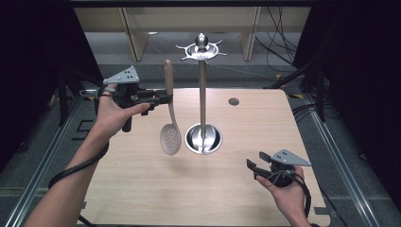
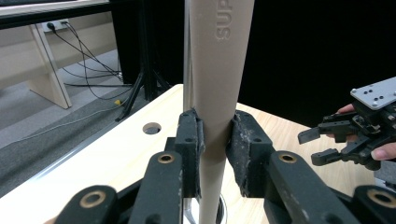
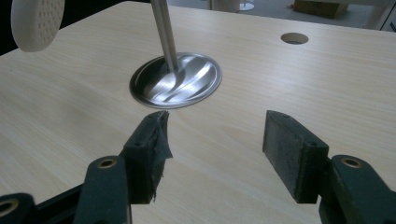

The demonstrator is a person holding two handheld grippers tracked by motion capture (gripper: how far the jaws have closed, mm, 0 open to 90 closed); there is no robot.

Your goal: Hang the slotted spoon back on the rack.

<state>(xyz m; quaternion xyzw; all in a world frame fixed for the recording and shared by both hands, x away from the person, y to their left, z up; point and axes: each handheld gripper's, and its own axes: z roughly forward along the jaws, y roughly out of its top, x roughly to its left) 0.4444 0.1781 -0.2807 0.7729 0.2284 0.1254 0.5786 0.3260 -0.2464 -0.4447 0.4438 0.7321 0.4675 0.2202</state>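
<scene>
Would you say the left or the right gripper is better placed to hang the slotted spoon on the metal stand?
Left, probably. The left gripper is already clamped on the slotted spoon by its handle, holding it upright beside the stand. The right gripper is open and empty, low over the table.

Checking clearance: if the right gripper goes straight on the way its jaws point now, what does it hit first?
Probably the round base of the metal stand, slightly left of the line. The right gripper is open and empty, with bare table ahead before that. Depth is hard to judge, so it might just skim past the base's edge.
</scene>
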